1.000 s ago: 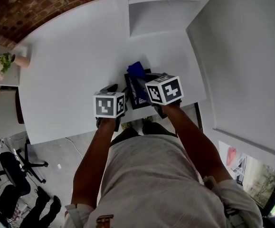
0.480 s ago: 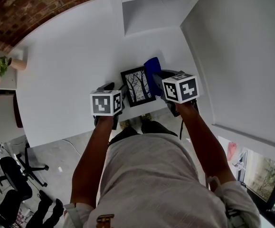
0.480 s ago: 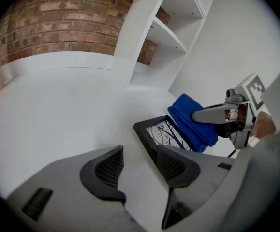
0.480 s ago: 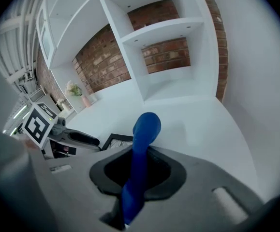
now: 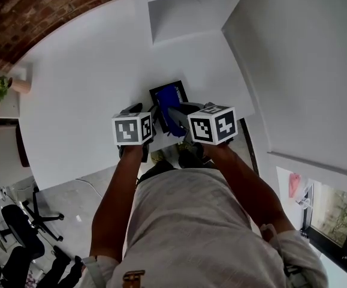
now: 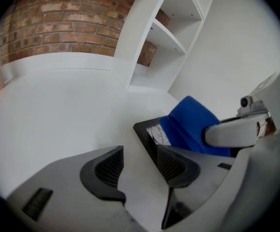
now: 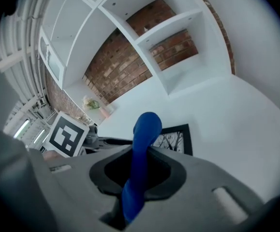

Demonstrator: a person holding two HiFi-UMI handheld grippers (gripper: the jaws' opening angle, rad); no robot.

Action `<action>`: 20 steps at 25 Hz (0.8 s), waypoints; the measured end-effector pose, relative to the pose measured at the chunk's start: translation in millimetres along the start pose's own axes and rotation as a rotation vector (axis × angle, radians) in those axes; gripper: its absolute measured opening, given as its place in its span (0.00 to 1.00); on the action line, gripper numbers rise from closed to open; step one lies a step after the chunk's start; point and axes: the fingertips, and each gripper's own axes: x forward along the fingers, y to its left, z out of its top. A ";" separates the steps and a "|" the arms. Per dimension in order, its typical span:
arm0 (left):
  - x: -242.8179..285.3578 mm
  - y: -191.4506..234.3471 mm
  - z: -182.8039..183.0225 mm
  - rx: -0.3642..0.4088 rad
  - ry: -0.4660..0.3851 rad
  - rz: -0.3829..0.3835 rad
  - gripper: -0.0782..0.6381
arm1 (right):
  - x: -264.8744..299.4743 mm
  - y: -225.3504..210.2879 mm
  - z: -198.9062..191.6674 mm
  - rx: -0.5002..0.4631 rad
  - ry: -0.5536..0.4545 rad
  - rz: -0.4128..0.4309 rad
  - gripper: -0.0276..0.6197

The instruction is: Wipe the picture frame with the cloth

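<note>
Pic frame (image 5: 167,86) mostly under cloth (image 5: 168,105)

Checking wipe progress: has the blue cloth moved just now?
Yes: the blue cloth slid left, from the right edge of the picture frame onto its middle.

Blue cloth (image 5: 168,104), black picture frame (image 7: 173,140) with bare-tree print, white table (image 5: 83,95), red-brown brick wall (image 5: 41,5)
</note>
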 end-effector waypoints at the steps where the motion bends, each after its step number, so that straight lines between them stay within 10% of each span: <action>1: 0.0 -0.3 -0.1 0.000 -0.001 0.000 0.40 | 5.4 0.1 -6.1 0.018 0.012 0.006 0.12; 20: 0.4 1.0 0.9 0.003 -0.012 0.005 0.40 | -31.3 -88.9 -19.3 -0.086 0.067 -0.221 0.12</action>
